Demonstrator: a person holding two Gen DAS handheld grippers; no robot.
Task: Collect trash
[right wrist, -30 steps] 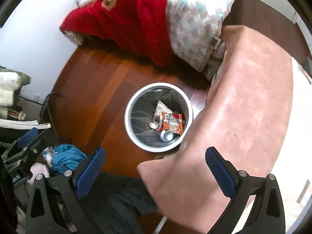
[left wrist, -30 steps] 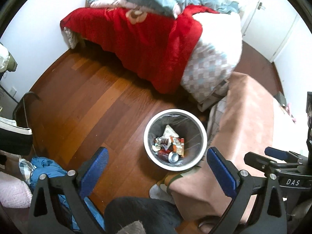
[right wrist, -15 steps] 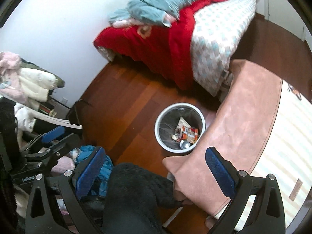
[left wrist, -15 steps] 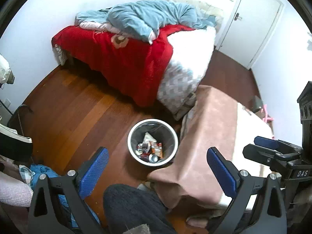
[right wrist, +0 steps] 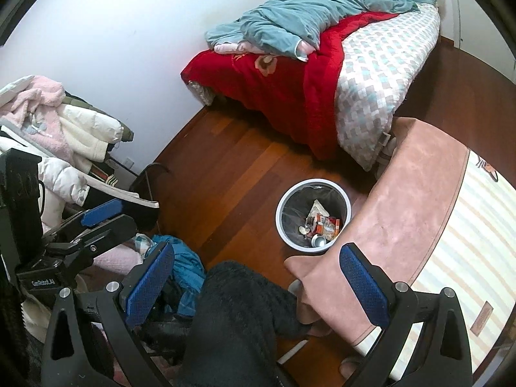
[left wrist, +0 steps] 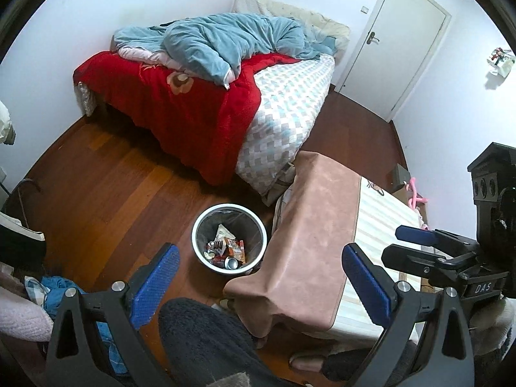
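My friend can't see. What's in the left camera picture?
A round white trash bin with wrappers and a can inside stands on the wooden floor. The open, empty left gripper is in front, a messy bed behind.

Both claws pull up and back from the bin (left wrist: pixel 229 238); it now looks smaller and farther below. Left claw (left wrist: pixel 258 285) view now takes in the whole bed (left wrist: pixel 225 96) and door (left wrist: pixel 396 42). Right claw (right wrist: pixel 254 285) view gains clothes pile (right wrist: pixel 54 135) and dark-trousered leg (right wrist: pixel 235 316).

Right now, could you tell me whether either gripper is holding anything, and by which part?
Nothing is held: the left gripper and the right gripper are both open and empty.
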